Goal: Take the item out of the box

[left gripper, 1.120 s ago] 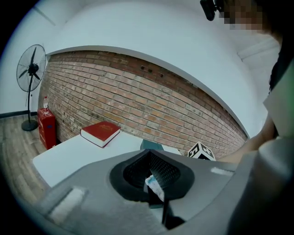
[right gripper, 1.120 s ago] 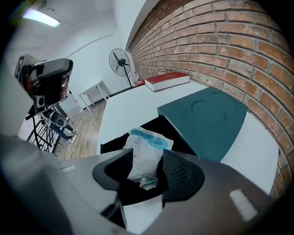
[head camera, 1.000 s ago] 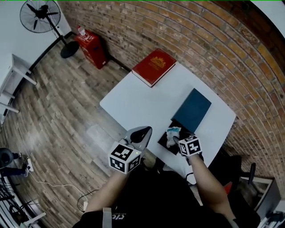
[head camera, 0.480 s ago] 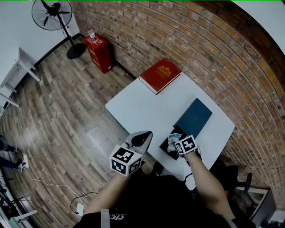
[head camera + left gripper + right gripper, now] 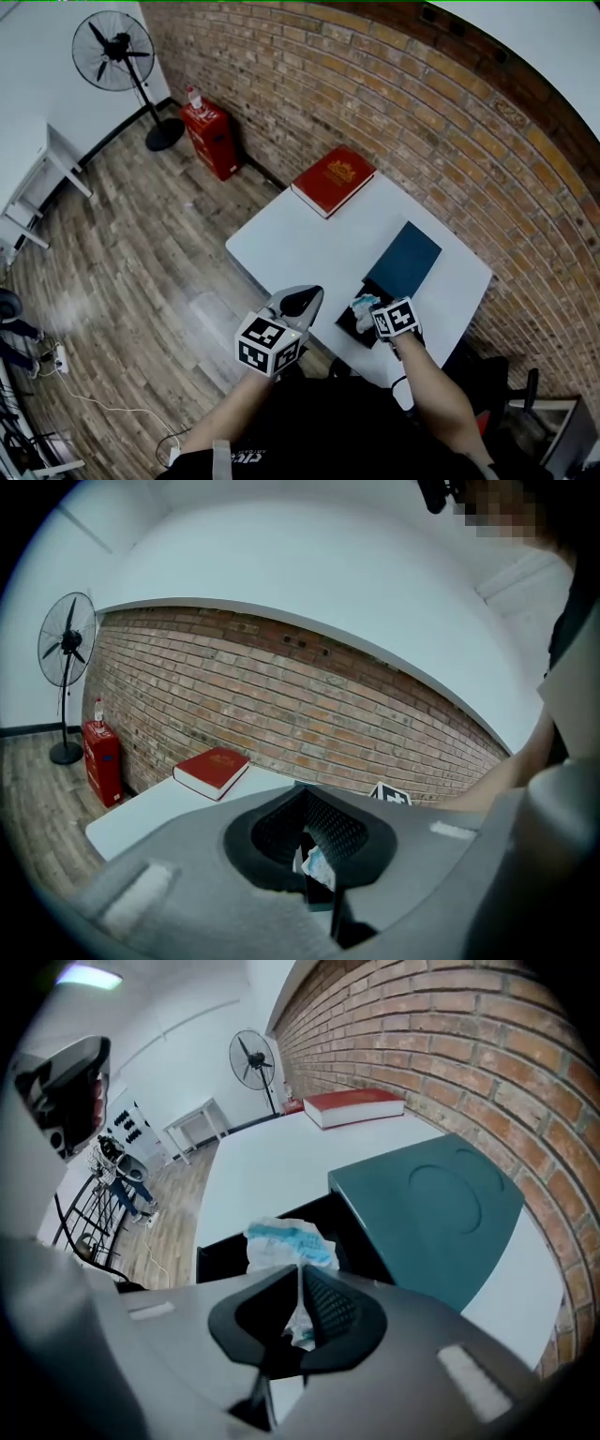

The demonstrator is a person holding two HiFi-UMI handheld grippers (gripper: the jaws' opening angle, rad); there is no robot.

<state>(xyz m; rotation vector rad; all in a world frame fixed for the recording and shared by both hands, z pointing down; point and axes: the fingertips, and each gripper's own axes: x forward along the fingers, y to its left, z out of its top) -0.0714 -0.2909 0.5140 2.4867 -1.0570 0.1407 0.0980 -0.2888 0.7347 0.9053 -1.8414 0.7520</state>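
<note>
A black open box (image 5: 352, 325) sits at the near edge of the white table (image 5: 300, 239), with its teal lid (image 5: 404, 260) lying just beyond it. A crumpled white-and-blue packet (image 5: 286, 1239) sticks up out of the box (image 5: 223, 1252). My right gripper (image 5: 300, 1290) reaches into the box and its jaws are closing, pinching the packet's lower part between the pads. In the head view the packet (image 5: 364, 304) shows just past the right gripper (image 5: 368, 317). My left gripper (image 5: 299, 302) hovers off the table's near-left edge, jaws together and holding nothing.
A red book (image 5: 332, 179) lies at the table's far corner by the brick wall. On the wooden floor to the far left are a red cabinet (image 5: 212, 139) and a standing fan (image 5: 116, 52). White shelving stands at the left edge.
The right gripper stays over the box at the packet and has edged slightly toward it. The left gripper has hardly moved. The head view has shifted a little.
</note>
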